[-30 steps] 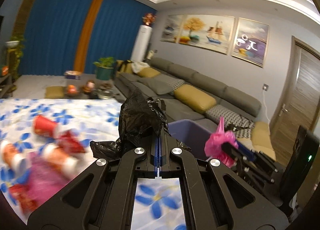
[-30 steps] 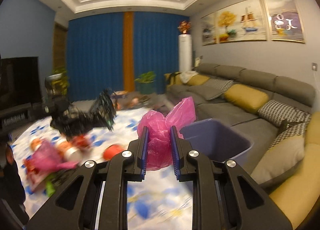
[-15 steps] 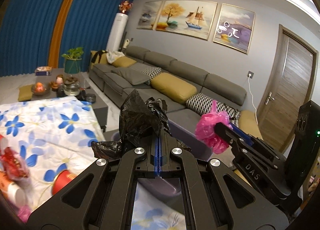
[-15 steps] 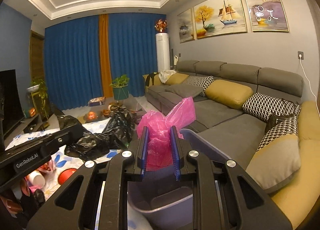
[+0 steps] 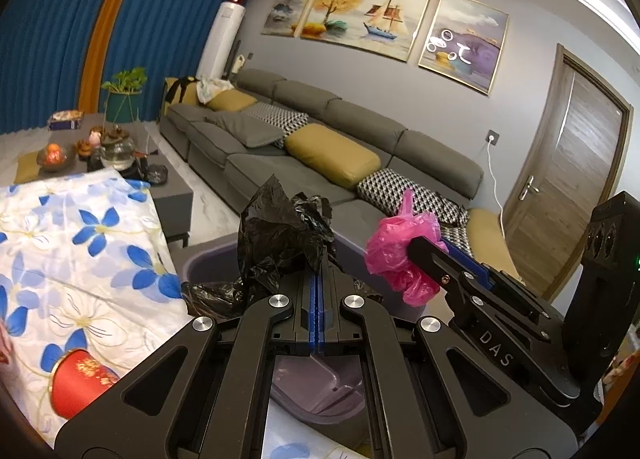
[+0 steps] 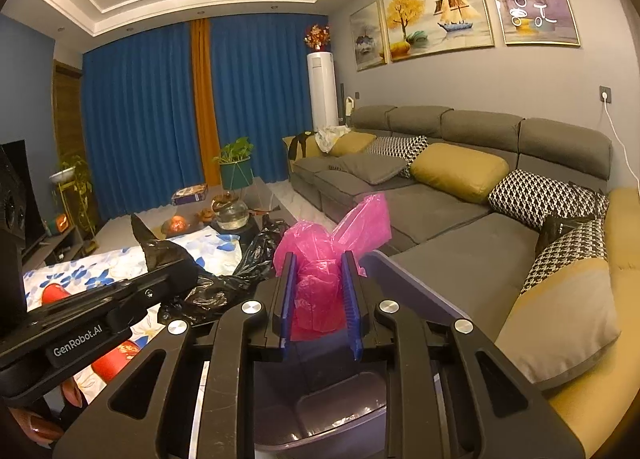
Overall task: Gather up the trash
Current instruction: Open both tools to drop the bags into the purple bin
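Holding two bags over the grey-purple plastic bin (image 5: 208, 259), both grippers look ready to drop. Left gripper (image 5: 319, 259): fingers (image 5: 310, 283) fully together, pinching a crumpled black plastic bag (image 5: 280, 231) that sticks up at 12 o'clock from the tips and spills toward 9 o'clock. Right gripper (image 6: 318, 263): fingers (image 6: 288, 291) narrow, clamped on a scrunched pink plastic bag (image 6: 316, 259), loose tail flaring toward 1 o'clock. In the left wrist view the right gripper (image 5: 436, 249) sits at 3 o'clock of the left one, pink bag (image 5: 396, 247) near but apart from the black one; in the right wrist view the left gripper (image 6: 172, 263) comes in from 9 o'clock with the black bag (image 6: 240, 275) trailing. Key relation: bin mouth (image 6: 416, 291) lies at 6 o'clock of both finger pairs, directly under them, interior visible between the arms of each tool. Judgement: the right gripper looks more centred over the opening; the left is nearer the bin's 9 o'clock rim, by the counter with the blue-flower white cloth (image 5: 80, 243), so black bag could snag there. Bags have no clear long axis, just bunched. More trash left on the counter: red paper cup (image 5: 80, 383) at 8 o'clock.
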Tool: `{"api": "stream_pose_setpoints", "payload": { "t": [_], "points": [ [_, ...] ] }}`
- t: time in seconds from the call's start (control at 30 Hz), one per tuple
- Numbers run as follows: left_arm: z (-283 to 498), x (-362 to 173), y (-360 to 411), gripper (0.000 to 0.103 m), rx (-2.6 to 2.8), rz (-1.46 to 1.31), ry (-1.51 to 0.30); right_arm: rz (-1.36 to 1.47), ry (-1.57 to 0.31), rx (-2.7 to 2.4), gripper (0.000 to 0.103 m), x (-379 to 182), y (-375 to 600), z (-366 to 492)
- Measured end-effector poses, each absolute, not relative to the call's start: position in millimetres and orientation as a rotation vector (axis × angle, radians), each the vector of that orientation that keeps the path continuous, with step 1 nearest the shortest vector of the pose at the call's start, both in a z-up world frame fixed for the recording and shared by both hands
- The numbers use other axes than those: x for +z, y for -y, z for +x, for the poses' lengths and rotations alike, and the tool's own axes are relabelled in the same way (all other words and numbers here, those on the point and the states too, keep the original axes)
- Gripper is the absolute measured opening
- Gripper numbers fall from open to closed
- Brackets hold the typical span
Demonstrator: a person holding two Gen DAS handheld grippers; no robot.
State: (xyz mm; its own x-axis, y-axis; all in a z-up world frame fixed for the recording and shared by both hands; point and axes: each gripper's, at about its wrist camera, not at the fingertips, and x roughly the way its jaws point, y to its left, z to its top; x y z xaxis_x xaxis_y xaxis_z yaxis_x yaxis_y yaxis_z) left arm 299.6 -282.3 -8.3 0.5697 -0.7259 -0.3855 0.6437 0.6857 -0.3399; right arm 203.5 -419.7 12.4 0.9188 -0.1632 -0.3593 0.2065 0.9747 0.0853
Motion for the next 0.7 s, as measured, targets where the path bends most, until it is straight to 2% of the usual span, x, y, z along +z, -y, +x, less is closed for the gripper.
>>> {"api": "stream_pose_setpoints", "payload": {
  "t": [0.23,0.3,0.33,0.37,0.5,0.63,0.7],
  "points": [
    [309.5,-18.3,293.7,0.002,-0.849,-0.174,-0.58,0.147,-0.367,-0.195,0.027,12.4,424.5,209.6],
    [315.8,-22.3,292.4,0.022,-0.829,-0.185,-0.605,0.17,-0.368,-0.193,0.034,12.3,428.8,210.8],
    [317.6,-23.4,290.4,0.044,-0.819,-0.193,-0.608,0.18,-0.367,-0.19,0.043,13.1,430.7,211.7],
    [320.0,-24.9,285.5,0.06,-0.804,-0.212,-0.61,0.183,-0.366,-0.192,0.046,13.7,432.7,212.2],
    [322.1,-24.3,264.8,0.072,-0.722,-0.257,-0.614,0.188,-0.35,-0.228,0.048,17.8,435.2,203.6],
    [304.1,-6.7,242.7,0.085,-0.634,-0.253,-0.547,0.17,-0.301,-0.25,0.067,26.8,424.5,184.7],
    [287.9,3.3,230.4,0.088,-0.572,-0.24,-0.51,0.148,-0.267,-0.255,0.078,31.7,412.2,171.2]
  ]
}}
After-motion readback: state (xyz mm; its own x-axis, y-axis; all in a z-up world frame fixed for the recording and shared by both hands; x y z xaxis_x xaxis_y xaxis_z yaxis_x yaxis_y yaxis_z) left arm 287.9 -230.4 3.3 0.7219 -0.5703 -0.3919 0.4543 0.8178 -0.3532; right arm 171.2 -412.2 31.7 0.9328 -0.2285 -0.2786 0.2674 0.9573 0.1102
